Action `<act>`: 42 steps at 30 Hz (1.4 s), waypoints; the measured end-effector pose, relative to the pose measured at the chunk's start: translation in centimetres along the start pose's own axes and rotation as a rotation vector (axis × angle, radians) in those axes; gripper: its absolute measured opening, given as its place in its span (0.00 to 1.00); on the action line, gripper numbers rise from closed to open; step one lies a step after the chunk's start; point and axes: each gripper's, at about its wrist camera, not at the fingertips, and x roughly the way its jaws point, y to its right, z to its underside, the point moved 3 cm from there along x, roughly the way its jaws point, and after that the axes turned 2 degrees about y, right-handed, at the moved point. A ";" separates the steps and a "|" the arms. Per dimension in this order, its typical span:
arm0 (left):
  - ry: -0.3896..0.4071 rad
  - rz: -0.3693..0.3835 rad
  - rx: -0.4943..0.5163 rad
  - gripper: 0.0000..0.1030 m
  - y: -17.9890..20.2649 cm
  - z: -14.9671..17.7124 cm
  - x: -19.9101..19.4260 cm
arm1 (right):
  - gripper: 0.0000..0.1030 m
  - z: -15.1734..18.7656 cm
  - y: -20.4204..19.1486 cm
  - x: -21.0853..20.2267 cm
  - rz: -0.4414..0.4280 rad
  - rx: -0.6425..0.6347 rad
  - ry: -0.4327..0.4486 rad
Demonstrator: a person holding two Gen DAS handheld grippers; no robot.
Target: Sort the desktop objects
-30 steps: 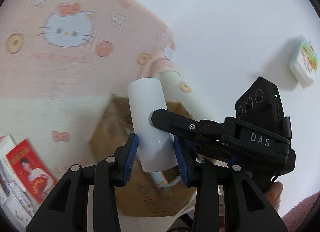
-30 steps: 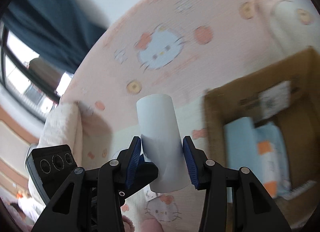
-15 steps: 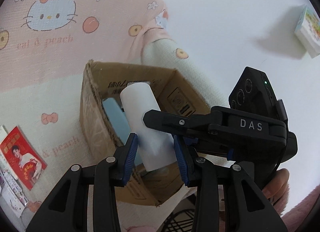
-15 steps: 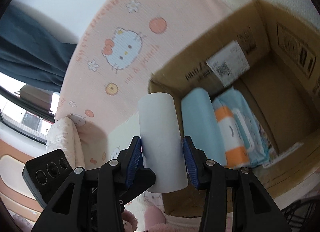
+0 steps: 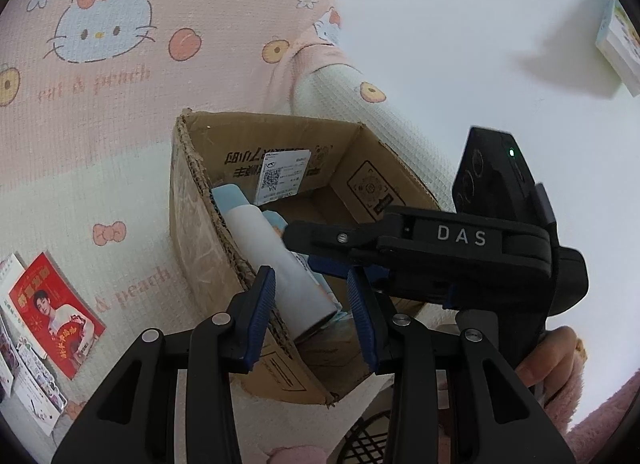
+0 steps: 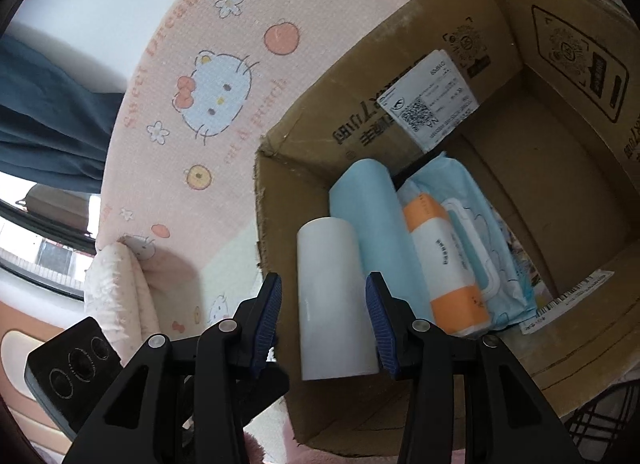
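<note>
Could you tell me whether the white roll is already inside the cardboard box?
Partly: the white roll reaches into the box beside the blue roll, its near end in the right gripper.

Roll (image 6: 338, 300) apparently beside tube (image 6: 380, 232) in box (image 6: 296, 151).

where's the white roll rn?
Right wrist view: white roll sits between the right gripper pads, inside the cardboard box at its left wall, beside the blue roll.

My white roll (image 6: 334, 300) sits between blue-padded black fingers (image 6: 267, 318). Brown cardboard box (image 6: 560, 167) holds a light-blue roll (image 6: 374, 219) and an orange-and-white tube (image 6: 444, 264). Pink cat-and-peach print blanket (image 6: 216, 75) at 10 o'clock.
</note>
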 end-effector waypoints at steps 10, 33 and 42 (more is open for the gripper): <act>0.085 -0.068 -0.130 0.58 -2.9 -1.2 -1.4 | 0.53 -0.4 -2.2 -3.8 0.122 -0.122 0.141; 0.282 -0.285 -0.488 0.58 -24.6 4.9 -13.2 | 0.62 7.4 -17.6 11.3 0.170 -0.533 -0.079; 0.236 -0.358 -0.601 0.58 -29.7 7.1 -12.0 | 0.63 6.8 -14.7 17.9 0.191 -0.448 -0.199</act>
